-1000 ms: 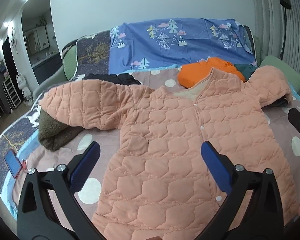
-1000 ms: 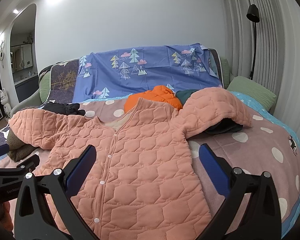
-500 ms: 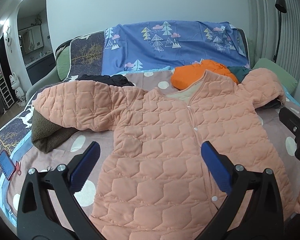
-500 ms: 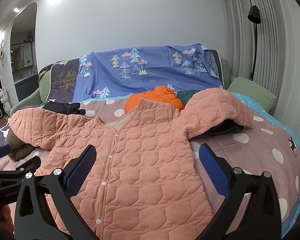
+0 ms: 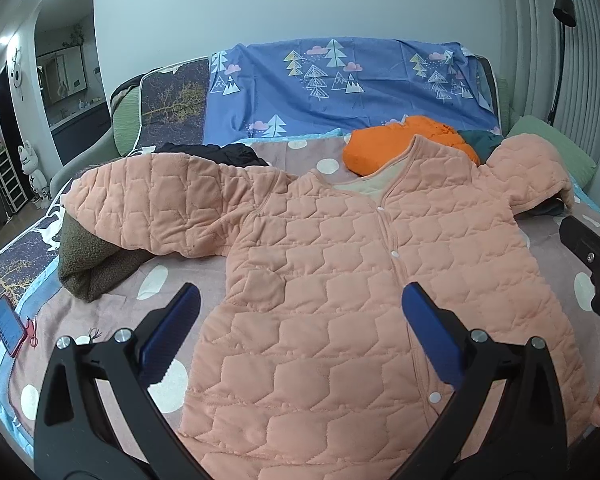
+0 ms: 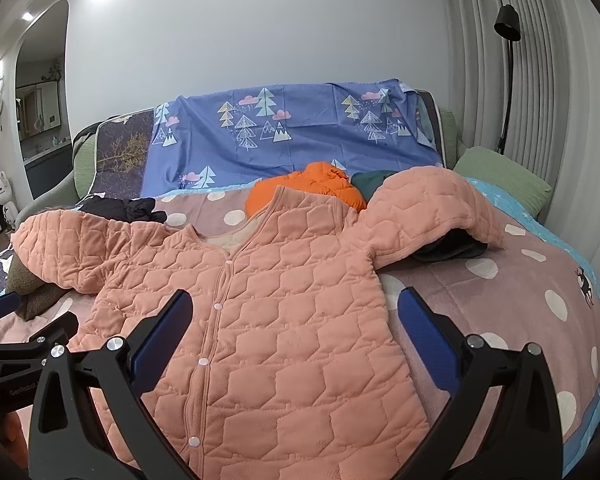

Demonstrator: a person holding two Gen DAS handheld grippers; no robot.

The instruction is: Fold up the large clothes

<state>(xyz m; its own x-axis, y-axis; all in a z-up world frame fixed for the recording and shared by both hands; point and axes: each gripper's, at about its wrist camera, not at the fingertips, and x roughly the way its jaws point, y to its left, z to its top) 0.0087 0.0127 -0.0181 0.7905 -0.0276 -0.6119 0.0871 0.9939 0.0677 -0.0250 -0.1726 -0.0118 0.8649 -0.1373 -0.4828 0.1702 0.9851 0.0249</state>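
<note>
Peach quilted snap-front jacket [image 5: 364,280] spread face up across pink polka-dot bedspread [image 6: 512,300], filling centre of both frames; sleeves out to upper left and upper right. No fold made yet, judging by the flat layout.

Left gripper [image 5: 300,320] low in frame, jaws wide apart, holding nothing, hovering over lower left body of jacket. Right gripper [image 6: 294,320] likewise wide open, empty, straddling right side seam at frame bottom centre.

Left sleeve [image 5: 156,208] draped over brown fleece bundle [image 5: 88,260]; right sleeve [image 6: 432,208] lying over dark garment [image 6: 452,250], contact edge partly hidden, so possibly snagged. Orange puffy garment [image 6: 312,188] just behind collar.

Step in hand, likely: first sleeve fold. To do well: pinch sleeve at cuff plus shoulder seam, lift clear of underlying clothes before swinging inward, lay flat across chest. Grip through full quilt thickness, as padded fabric may slip. Avoid dragging body off centre. Red-cased phone [image 5: 7,330] at lower left edge, well apart.
</note>
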